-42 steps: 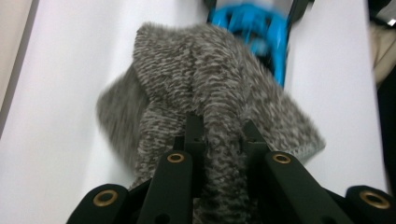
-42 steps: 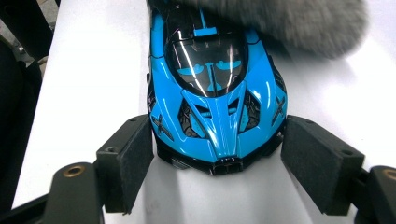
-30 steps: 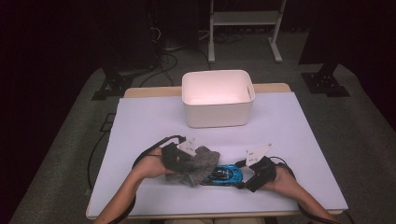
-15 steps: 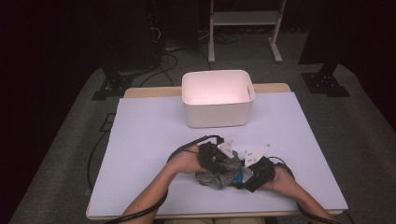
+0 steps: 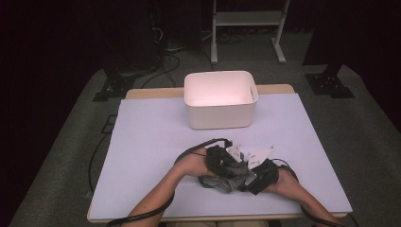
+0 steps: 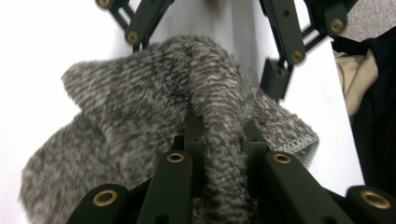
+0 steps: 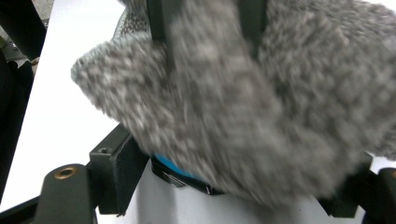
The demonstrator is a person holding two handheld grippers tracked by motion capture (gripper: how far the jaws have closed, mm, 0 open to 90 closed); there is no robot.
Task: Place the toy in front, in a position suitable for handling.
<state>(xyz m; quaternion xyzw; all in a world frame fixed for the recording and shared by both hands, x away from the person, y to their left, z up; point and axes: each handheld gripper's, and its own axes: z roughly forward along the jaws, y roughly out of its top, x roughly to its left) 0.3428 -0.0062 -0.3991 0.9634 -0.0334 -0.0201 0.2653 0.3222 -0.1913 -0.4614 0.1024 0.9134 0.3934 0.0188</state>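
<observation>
A grey fuzzy cloth lies bunched near the table's front edge, between the two hands. My left gripper is shut on a raised fold of the cloth; its jaws pinch the fold from both sides. The cloth drapes over a blue and black object, hiding most of it. My right gripper faces the left one and holds that object between its wide-set jaws, the left pad against its edge.
A white plastic bin stands at the back middle of the pale table mat. Cables trail from both grippers toward the front edge. A white metal stand and dark equipment sit on the floor beyond the table.
My left gripper carried the grey cloth rightward until it met the right gripper. The cloth now covers the blue object that lay exposed before. The right hand stayed put.
</observation>
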